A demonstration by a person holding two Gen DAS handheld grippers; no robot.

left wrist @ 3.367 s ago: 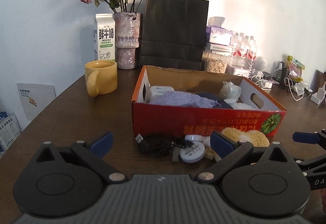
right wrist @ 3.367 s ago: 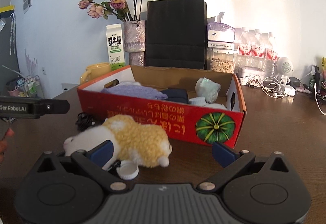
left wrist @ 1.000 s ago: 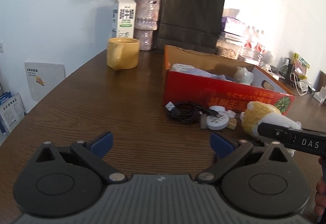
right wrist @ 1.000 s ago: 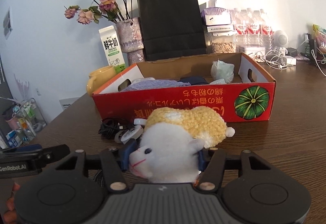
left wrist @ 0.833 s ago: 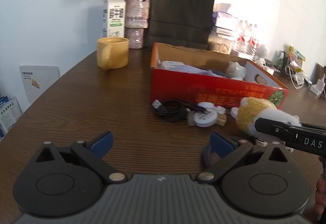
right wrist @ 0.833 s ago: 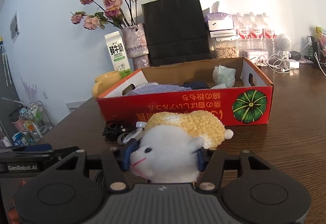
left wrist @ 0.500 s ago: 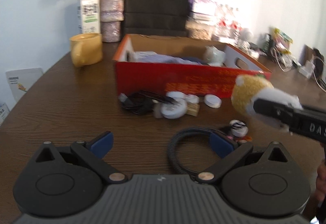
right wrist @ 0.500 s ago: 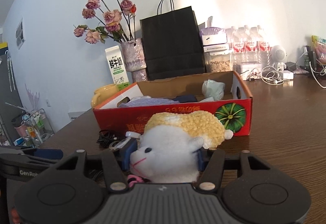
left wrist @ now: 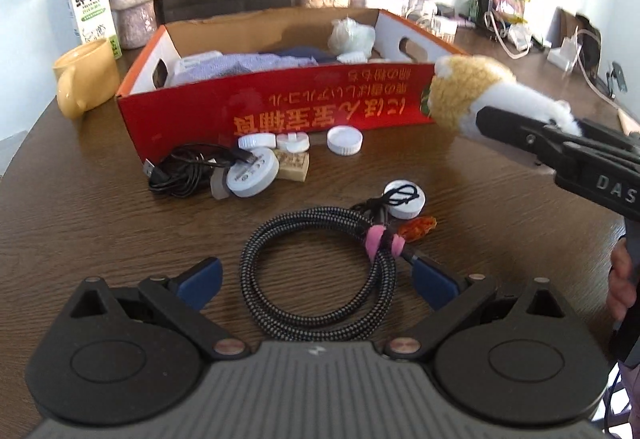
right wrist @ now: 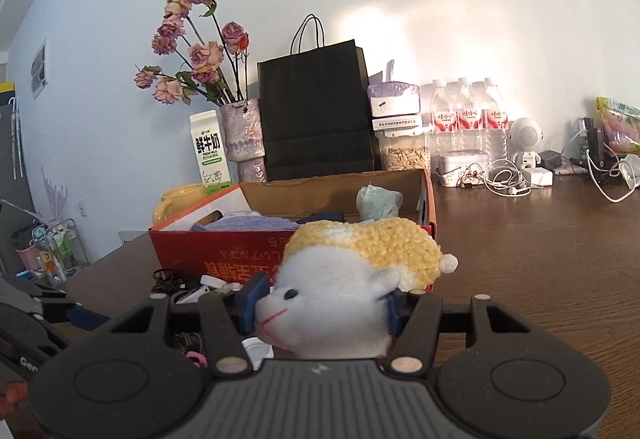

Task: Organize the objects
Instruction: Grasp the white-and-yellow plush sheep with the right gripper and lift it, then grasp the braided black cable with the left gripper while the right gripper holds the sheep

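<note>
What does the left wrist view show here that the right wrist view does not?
Only the left wrist view shows the braided cable coiled between the open left gripper and the loose white caps. Only the right wrist view shows the plush sheep's face, clamped in the right gripper, and the water bottles. Both show the plush sheep, red box, milk carton and yellow mug.

Right gripper point(right wrist: 322, 305) has lifted plush sheep point(right wrist: 360, 267).

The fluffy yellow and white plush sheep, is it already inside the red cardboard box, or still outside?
Outside. The fluffy yellow and white plush sheep is clamped in the right hand-held gripper, in front of the red cardboard box.
</note>
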